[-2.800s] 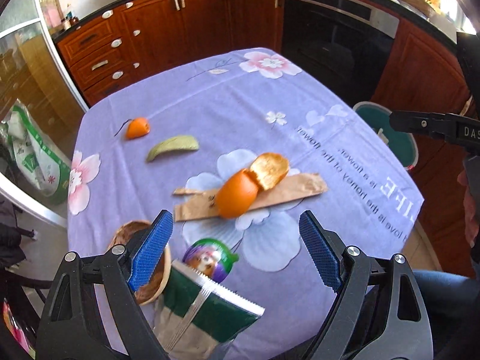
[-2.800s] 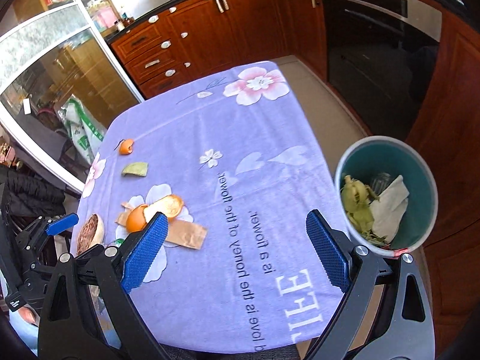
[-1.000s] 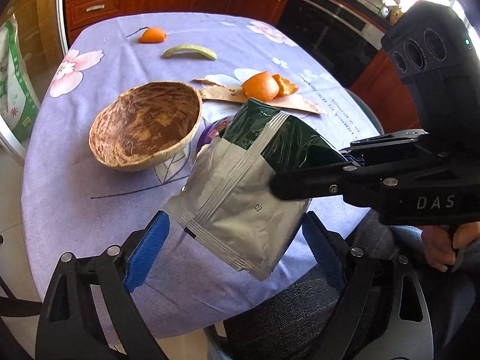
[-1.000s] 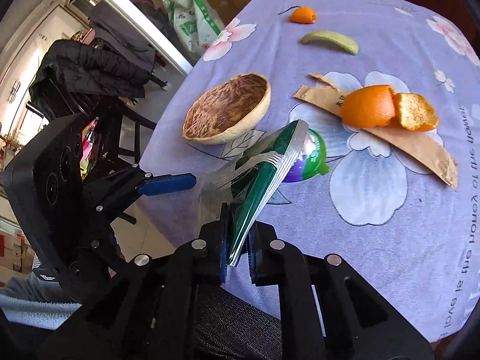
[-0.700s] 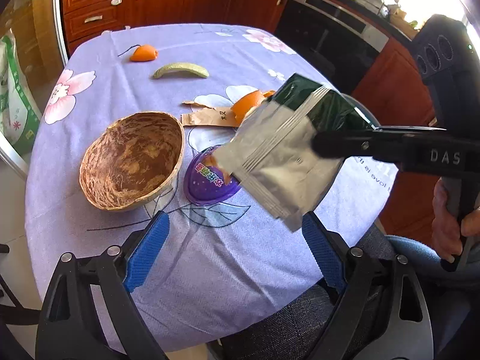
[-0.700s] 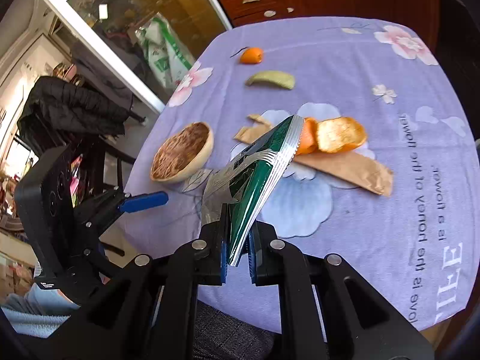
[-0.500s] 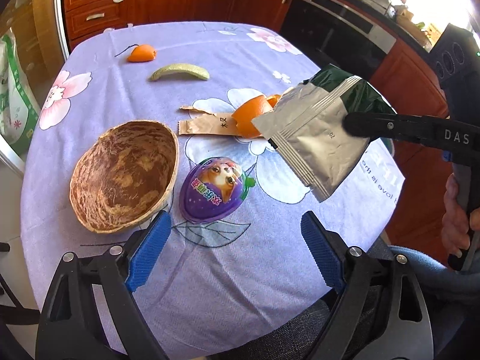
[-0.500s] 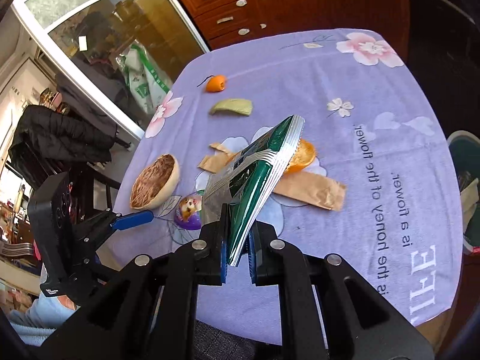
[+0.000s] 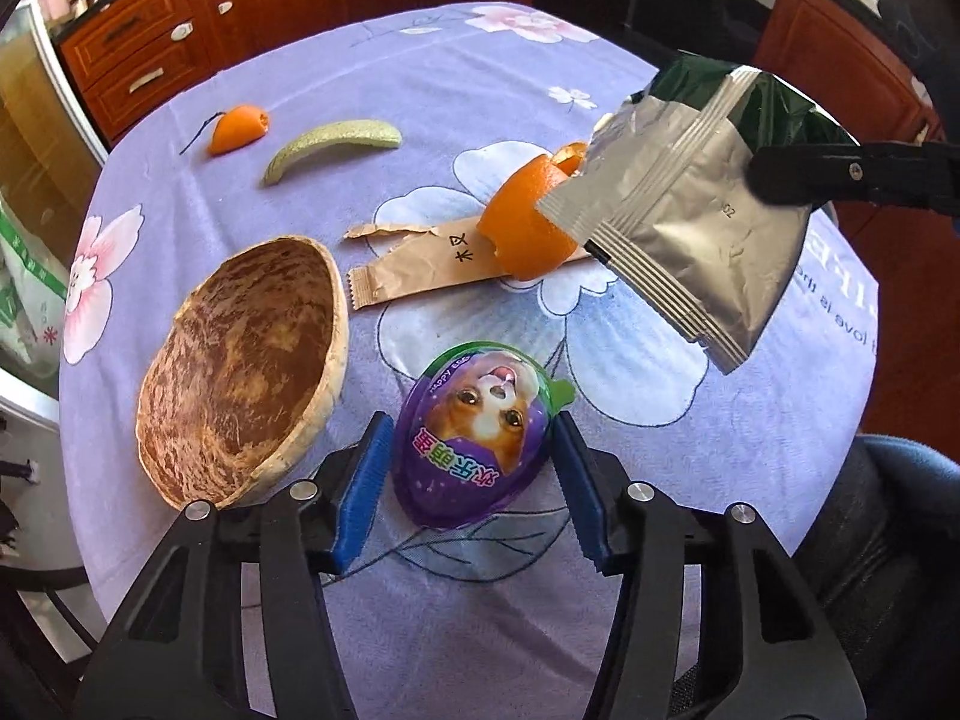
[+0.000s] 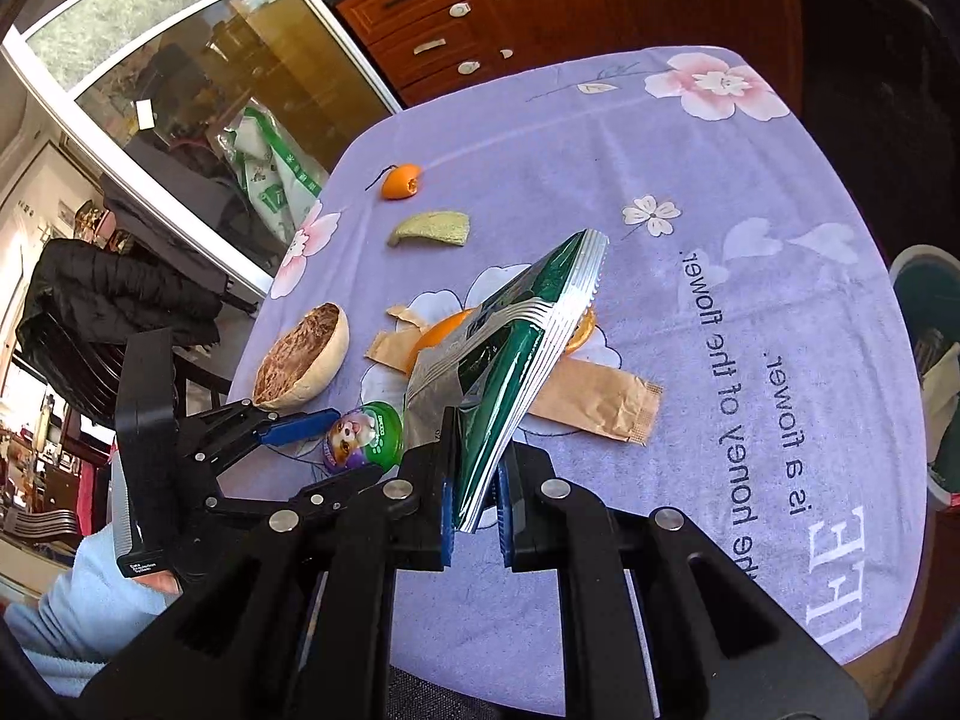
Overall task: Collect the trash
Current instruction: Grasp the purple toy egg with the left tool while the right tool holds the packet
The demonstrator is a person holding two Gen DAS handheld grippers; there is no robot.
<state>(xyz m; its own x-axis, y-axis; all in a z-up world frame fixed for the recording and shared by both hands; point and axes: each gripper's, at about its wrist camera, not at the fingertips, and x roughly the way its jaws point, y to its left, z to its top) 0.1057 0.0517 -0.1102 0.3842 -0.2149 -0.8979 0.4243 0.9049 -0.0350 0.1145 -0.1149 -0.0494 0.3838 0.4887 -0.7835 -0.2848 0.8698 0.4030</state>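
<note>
A purple egg-shaped toy package [image 9: 474,432] with a dog picture lies on the lilac tablecloth [image 9: 492,84]. My left gripper [image 9: 474,480] straddles it, its jaws closing, with the blue pads [image 9: 360,480] close beside the egg's sides. My right gripper [image 10: 477,510] is shut on the lower edge of a green and silver foil packet [image 10: 516,348], held in the air over the table. In the left wrist view the packet [image 9: 690,216] hangs at the right, above the orange peel [image 9: 528,222].
A coconut shell half [image 9: 240,360] sits just left of the egg. Behind lie a brown paper wrapper [image 9: 420,270], a green rind slice [image 9: 333,147] and a small orange piece [image 9: 240,126]. A teal bin [image 10: 927,324] stands off the table's right edge.
The right gripper lifted the foil packet off the table and carried it right. The left gripper came down around the purple egg, and its jaws narrowed from wide open.
</note>
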